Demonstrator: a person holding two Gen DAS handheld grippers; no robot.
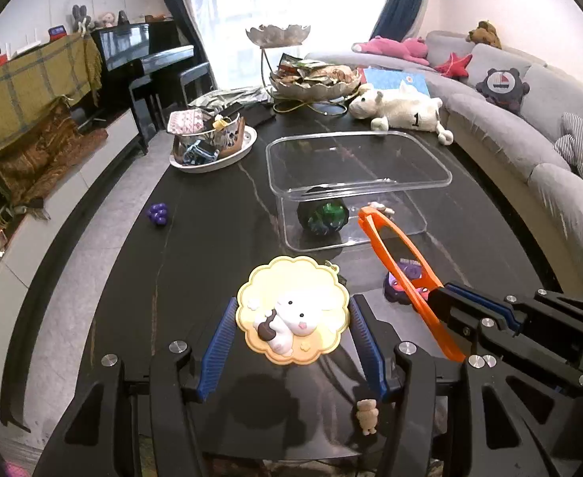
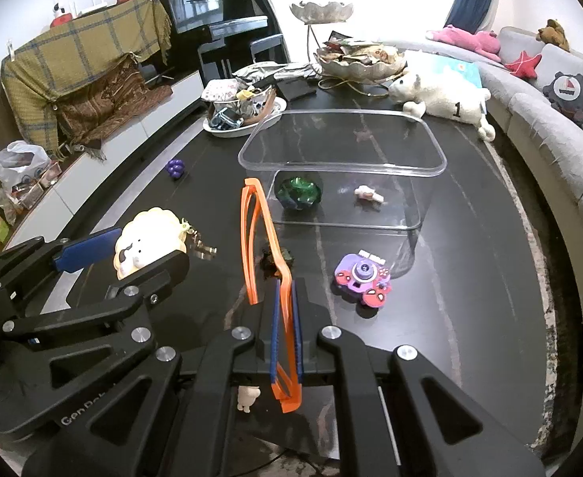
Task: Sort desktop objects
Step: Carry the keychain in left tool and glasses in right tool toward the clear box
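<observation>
Left wrist view: left gripper is spread around the yellow flower-shaped charm, which lies between the blue pads; whether the pads touch its edges cannot be told, so grasp is judged about to be made, not confirmed. Ahead and slightly right sits the clear bin, already holding a green ball. To the right, the right gripper is pinching the orange glasses, tip pointed toward the bin's near wall. Purple grape toy is well ahead-left, near the table edge. Right wrist view: right gripper is pressed together on the glasses frame, held upright. Bin rim is straight ahead; the purple toy camera lies just ahead-right on the tabletop. Step judged: glasses in transit to bin. Next move calls for lifting above the rim before release; the left tool is close on the left, so room is tighter there than to the right.
</observation>
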